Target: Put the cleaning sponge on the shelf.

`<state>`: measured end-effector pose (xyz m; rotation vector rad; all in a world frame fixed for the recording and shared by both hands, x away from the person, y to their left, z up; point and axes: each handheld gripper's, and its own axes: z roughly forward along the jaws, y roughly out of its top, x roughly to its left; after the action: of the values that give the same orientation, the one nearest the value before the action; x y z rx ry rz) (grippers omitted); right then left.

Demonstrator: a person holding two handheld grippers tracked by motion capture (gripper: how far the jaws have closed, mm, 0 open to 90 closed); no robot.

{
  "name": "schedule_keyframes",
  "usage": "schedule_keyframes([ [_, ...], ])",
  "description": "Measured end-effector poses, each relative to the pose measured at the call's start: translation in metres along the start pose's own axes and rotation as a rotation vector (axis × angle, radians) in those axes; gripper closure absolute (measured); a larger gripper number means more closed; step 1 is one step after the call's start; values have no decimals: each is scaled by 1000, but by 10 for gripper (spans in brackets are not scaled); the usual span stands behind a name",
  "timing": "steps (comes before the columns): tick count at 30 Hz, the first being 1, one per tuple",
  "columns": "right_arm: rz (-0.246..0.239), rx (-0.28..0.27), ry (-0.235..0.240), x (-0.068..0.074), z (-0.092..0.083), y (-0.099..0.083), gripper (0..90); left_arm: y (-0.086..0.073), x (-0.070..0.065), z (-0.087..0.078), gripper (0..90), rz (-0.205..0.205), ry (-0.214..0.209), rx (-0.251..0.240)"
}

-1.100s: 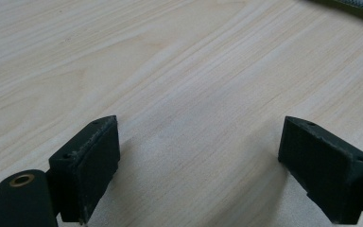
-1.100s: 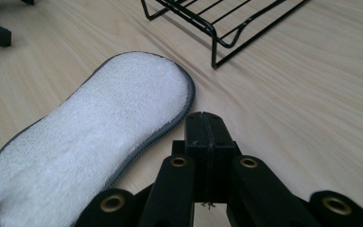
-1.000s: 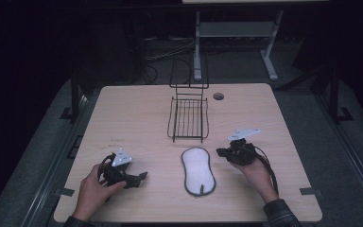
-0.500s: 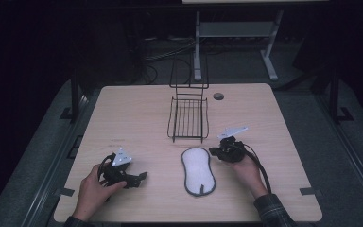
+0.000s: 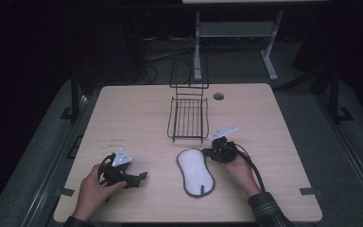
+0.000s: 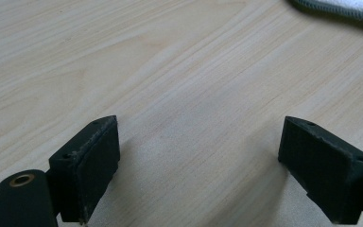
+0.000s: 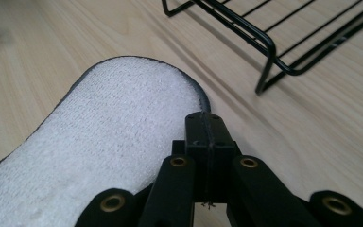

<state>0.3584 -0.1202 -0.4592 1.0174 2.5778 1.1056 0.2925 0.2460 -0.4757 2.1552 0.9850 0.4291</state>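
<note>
Right tongs [image 5: 209, 152] closed, low at white pad [image 5: 194, 170] edge, pointing left.

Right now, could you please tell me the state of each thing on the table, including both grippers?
White oval terry pad with dark grey edging: lying flat on the table, not gripped.
Black wire rack: upright, nothing in it.
Left gripper: open, jaws wide apart over bare wood.
Right gripper: shut, nothing between the jaws, tips at the pad's edge.
Light wooden table: bears all of these.

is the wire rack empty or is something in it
Empty: the wire rack shows bare bars over the table; the white pad lies flat outside it.
</note>
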Motion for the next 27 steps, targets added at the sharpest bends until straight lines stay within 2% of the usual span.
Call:
schedule_keyframes([
  [5, -8, 0, 12, 5, -4, 1, 895, 0, 0, 0, 126, 0, 0, 0],
  [8, -19, -20, 28, 14, -21, -1, 895, 0, 0, 0, 126, 0, 0, -1],
  [10, -27, -26, 31, 17, -26, -4, 895, 0, 0, 0, 126, 0, 0, -1],
  [14, -45, -26, 57, 33, -39, -14, 895, 0, 0, 0, 126, -1, 1, -1],
  [16, -53, -30, 64, 36, -41, -15, 895, 0, 0, 0, 126, 3, 1, 1],
  [20, -60, -27, 98, 51, -48, -25, 895, 0, 0, 0, 126, 5, 0, 3],
  [27, -60, 2, 127, 62, -47, -37, 895, 0, 0, 0, 126, 1, 0, -1],
])
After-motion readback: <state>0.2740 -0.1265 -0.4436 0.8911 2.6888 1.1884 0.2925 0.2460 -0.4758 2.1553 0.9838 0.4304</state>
